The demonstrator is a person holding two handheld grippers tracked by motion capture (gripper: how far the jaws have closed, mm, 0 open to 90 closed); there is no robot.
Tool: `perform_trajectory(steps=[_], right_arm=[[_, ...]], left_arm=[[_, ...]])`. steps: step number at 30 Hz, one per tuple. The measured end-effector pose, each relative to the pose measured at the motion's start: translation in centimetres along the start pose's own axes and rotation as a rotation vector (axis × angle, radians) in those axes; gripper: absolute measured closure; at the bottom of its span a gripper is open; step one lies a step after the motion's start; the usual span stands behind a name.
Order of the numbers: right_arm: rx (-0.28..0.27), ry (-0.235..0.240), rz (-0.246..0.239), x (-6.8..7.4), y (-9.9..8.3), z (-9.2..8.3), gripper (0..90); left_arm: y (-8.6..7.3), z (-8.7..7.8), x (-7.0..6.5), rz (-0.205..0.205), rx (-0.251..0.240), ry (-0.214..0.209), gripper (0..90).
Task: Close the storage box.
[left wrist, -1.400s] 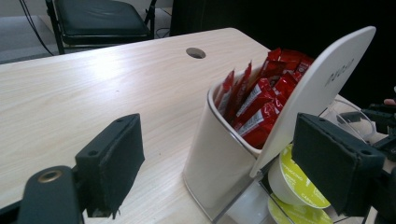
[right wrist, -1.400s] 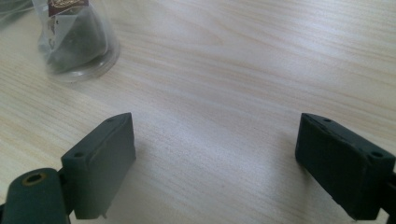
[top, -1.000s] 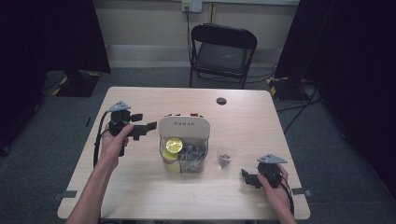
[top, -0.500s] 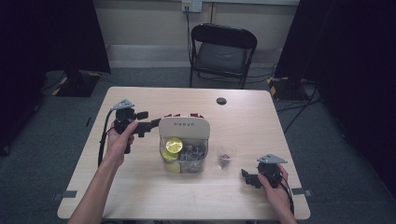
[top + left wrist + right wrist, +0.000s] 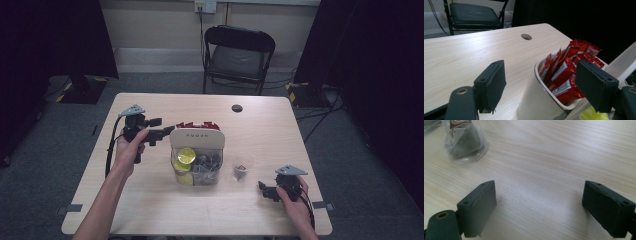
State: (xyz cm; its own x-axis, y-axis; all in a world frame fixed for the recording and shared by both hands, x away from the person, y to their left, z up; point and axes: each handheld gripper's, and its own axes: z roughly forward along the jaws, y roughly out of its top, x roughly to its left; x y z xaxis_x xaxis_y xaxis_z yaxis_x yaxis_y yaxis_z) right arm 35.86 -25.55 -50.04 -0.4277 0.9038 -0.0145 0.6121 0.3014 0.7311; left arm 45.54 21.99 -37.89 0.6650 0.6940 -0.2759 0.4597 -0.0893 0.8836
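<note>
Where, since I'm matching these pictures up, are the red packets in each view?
High view: red packets at the centre, in the far end of the white bin, next to the left claw.
Left gripper view: right of centre, between the open jaws.
Right gripper view: faces a clear cup on the table.
Shared landmark: the table's round hole.

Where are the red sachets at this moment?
In the high view the red sachets stand in the organiser's rear compartment at mid-table, beside the left gripper. In the left gripper view they sit between its open jaws.
</note>
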Motion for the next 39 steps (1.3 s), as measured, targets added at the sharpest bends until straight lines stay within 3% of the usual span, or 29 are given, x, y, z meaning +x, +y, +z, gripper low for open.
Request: perform_trajectory(steps=[29,39], right_arm=[[0.0,0.0,0.0,0.0,0.0,0.0,11.5],[0.0,0.0,0.0,0.0,0.0,0.0,11.5]], left_arm=[[-0.8,-1.0,-1.1,0.011,0.025,-0.022,20.4],[-1.0,-0.7,-1.5,0.035,0.05,-0.026,20.3]])
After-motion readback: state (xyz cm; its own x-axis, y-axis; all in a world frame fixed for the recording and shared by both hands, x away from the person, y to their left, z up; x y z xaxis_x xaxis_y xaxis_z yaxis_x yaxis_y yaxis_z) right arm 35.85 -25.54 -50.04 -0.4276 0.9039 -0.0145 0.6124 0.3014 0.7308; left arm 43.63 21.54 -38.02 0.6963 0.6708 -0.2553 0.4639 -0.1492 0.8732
